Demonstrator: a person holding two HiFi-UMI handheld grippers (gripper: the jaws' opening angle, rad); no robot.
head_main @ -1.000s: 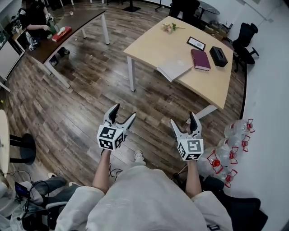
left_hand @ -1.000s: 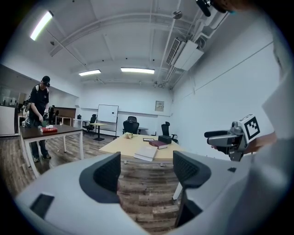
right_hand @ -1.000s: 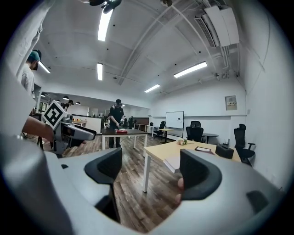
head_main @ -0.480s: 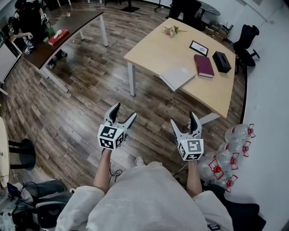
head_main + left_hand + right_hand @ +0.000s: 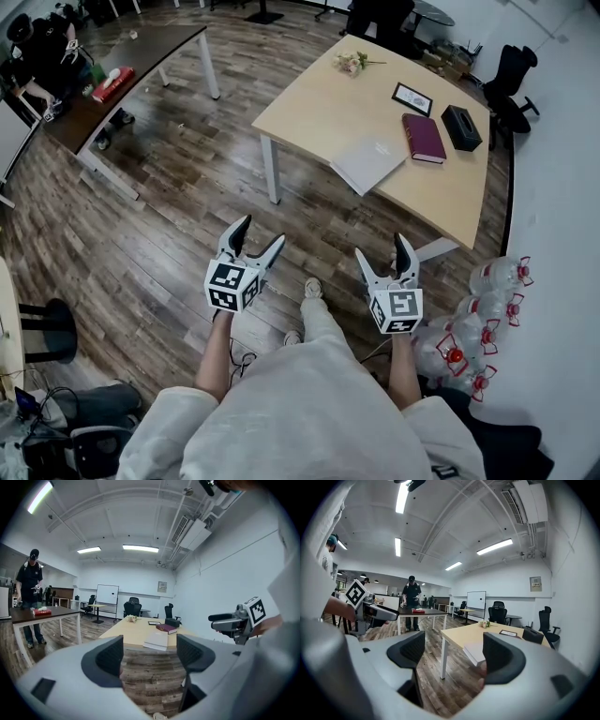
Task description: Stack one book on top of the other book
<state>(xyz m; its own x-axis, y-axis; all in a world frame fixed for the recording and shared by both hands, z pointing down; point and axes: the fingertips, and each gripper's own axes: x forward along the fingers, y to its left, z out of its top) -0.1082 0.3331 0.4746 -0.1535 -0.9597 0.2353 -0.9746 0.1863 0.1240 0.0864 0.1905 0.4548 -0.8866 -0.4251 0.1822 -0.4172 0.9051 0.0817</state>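
A loose, pale cream top (image 5: 300,412) is worn, with sleeves (image 5: 169,424) that end above the forearms. Light trousers (image 5: 323,328) and a pale shoe (image 5: 313,288) are seen below it. The left gripper (image 5: 260,231) and the right gripper (image 5: 380,246) are built of smooth light grey shells, with dark jaws lined by ribbed black pads (image 5: 110,654). Each is capped by a white cube (image 5: 231,285) printed with black square markers.
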